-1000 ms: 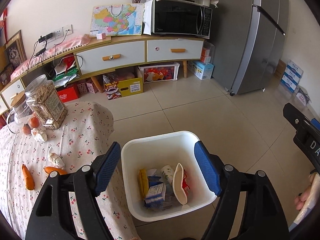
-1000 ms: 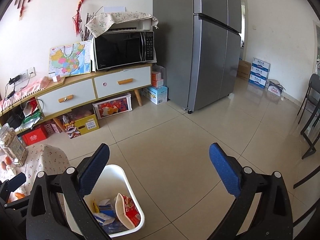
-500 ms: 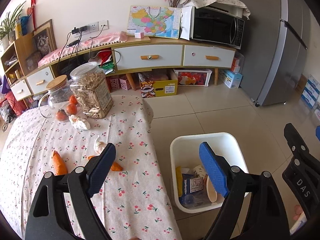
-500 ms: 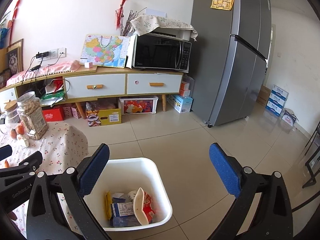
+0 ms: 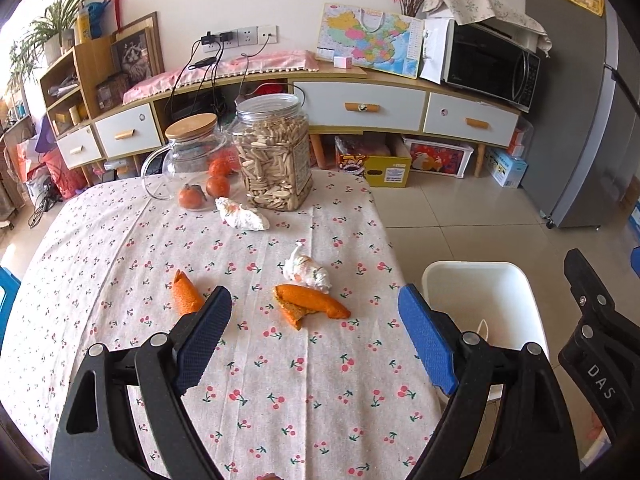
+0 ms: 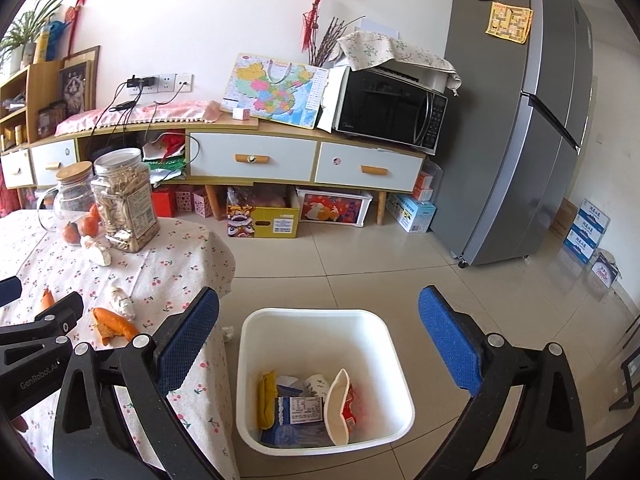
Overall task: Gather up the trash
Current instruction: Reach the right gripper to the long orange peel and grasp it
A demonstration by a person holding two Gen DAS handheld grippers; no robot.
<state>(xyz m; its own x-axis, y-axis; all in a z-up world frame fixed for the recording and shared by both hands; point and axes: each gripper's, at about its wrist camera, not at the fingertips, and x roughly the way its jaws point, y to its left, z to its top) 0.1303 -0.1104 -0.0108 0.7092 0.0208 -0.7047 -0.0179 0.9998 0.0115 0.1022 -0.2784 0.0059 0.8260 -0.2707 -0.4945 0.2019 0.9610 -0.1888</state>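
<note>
Two orange peels lie on the cherry-print tablecloth (image 5: 120,248): one in the middle (image 5: 310,306) and one to its left (image 5: 186,296). A crumpled tissue (image 5: 306,270) lies just behind the middle peel, another (image 5: 242,216) by the jar. My left gripper (image 5: 314,340) is open and empty, low over the table just short of the middle peel. The white bin (image 6: 324,376) stands on the floor right of the table and holds wrappers and a paper cup. My right gripper (image 6: 320,340) is open and empty above the bin.
A plastic jar of seeds (image 5: 274,152), a glass pot with a wooden lid (image 5: 192,148) and tangerines (image 5: 218,186) stand at the table's far side. A sideboard (image 6: 304,160) with a microwave and a grey fridge (image 6: 520,120) line the far wall.
My left gripper has swung left from over the bin to over the table, bringing the peels and tissues into view. My right gripper has turned left and down toward the bin. Both stay open.
</note>
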